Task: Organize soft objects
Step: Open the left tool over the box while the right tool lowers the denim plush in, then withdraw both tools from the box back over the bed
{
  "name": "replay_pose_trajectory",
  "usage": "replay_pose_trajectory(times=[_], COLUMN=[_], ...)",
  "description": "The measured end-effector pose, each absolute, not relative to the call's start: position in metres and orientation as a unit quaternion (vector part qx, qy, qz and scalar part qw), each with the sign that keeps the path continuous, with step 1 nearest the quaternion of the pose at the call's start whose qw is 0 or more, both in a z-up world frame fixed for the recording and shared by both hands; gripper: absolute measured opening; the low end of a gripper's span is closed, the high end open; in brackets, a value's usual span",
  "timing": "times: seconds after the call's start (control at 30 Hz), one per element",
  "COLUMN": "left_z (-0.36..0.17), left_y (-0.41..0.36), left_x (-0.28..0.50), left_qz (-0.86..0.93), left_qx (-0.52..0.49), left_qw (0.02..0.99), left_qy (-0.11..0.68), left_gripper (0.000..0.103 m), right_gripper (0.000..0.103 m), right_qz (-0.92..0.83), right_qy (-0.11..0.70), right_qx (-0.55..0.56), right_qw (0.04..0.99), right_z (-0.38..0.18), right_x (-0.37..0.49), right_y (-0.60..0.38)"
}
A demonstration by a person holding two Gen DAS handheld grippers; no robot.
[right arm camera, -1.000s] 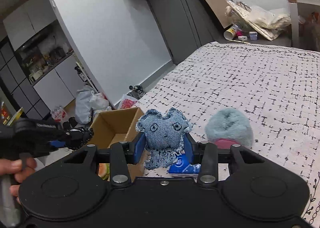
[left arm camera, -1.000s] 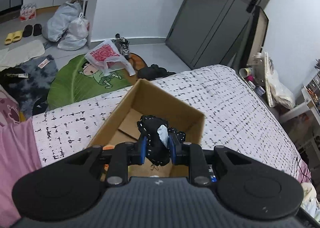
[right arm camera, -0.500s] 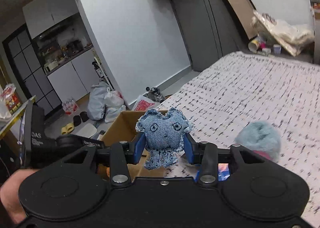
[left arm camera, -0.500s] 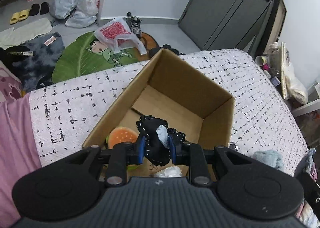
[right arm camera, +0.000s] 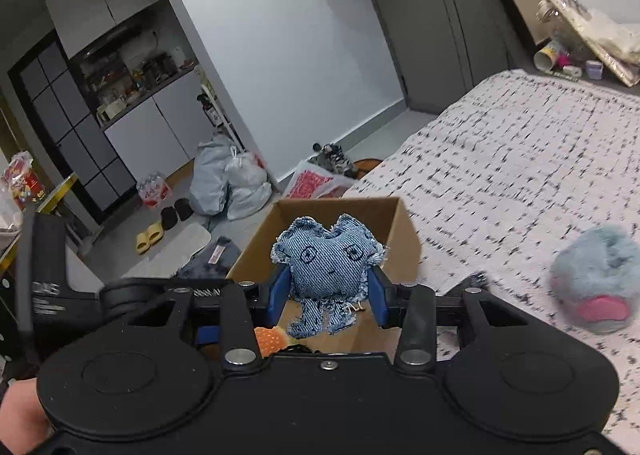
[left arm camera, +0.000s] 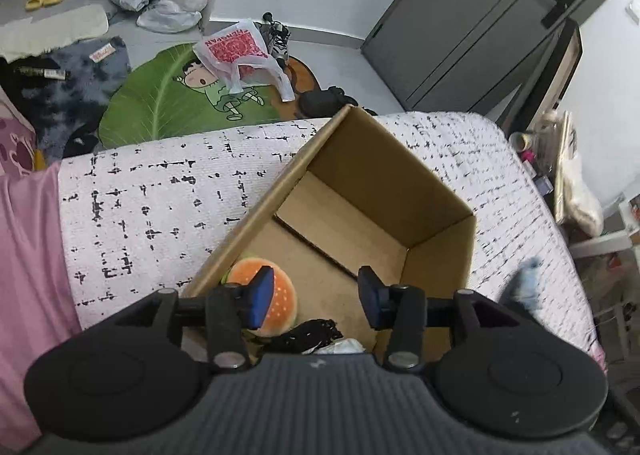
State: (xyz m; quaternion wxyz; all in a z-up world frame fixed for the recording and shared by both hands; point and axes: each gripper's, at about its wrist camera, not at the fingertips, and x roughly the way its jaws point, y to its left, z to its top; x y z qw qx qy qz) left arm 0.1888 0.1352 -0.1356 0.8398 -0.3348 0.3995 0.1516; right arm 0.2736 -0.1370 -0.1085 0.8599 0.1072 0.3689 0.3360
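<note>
The left gripper (left arm camera: 316, 301) is held over the cardboard box (left arm camera: 384, 191) on the bed (left arm camera: 160, 191), its jaws just opened, standing apart with nothing between them. A black toy (left arm camera: 308, 335) is seen lying in the box below, beside a burger plush (left arm camera: 276, 295). The right gripper (right arm camera: 328, 297) is held above the near end of the box (right arm camera: 406, 231), its jaws closed on a denim toy (right arm camera: 328, 263) with a stitched face. A fluffy blue plush (right arm camera: 596, 275) is left on the bedspread, well apart from the box to the right. Bags (right arm camera: 228, 179) and slippers (right arm camera: 150, 237) are seen on the floor beyond.
</note>
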Motion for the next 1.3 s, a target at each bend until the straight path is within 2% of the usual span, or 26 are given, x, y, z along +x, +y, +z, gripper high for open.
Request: replay_pose_trajectory(times=[0.13,0.23,0.33,0.47,0.6,0.67,0.8,0.9,1.3], left_z=[-0.134,-0.131,-0.125,-0.117,-0.110,-0.107,-0.101,-0.097,-0.071], left_y=[0.140,0.140,0.138,0.131,0.121,0.116,0.102,0.092,0.061], left_x=[0.188,0.185,0.185,0.184,0.182,0.181,0.180,0.179,0.176], left_qz=[0.158,0.168,0.166,0.161,0.160,0.162,0.157,0.149,0.137], left_qx=[-0.333,-0.326,-0.319,-0.306,-0.296,-0.290,-0.267,-0.255,-0.222], left_qw=[0.841,0.843,0.850,0.859,0.869,0.872,0.883,0.887,0.884], left_qy=[0.396,0.392,0.384,0.377,0.364,0.359,0.354,0.354,0.387], left_gripper=[0.045,0.046,0.049,0.057,0.072,0.077,0.084,0.088,0.088], right_gripper=[0.069,0.078,0.079,0.085,0.090,0.096,0.098,0.098,0.102], right_qz=[0.337,0.328,0.314,0.294,0.285,0.286,0.277,0.269,0.262], right_qy=[0.376,0.375,0.380,0.388,0.399,0.401,0.407,0.412,0.413], right_qx=[0.098,0.110,0.120,0.129,0.126,0.123,0.122,0.129,0.146], right_qw=[0.858,0.860,0.862,0.864,0.862,0.862,0.862,0.861,0.860], right_z=[-0.110,-0.106,-0.101,-0.096,-0.091,-0.089,-0.092,-0.093,-0.077], right_x=[0.269,0.269,0.271,0.270,0.267,0.267,0.267,0.269,0.267], right_y=[-0.132,-0.137,-0.145,-0.158,-0.168,-0.173,-0.186,-0.196,-0.229])
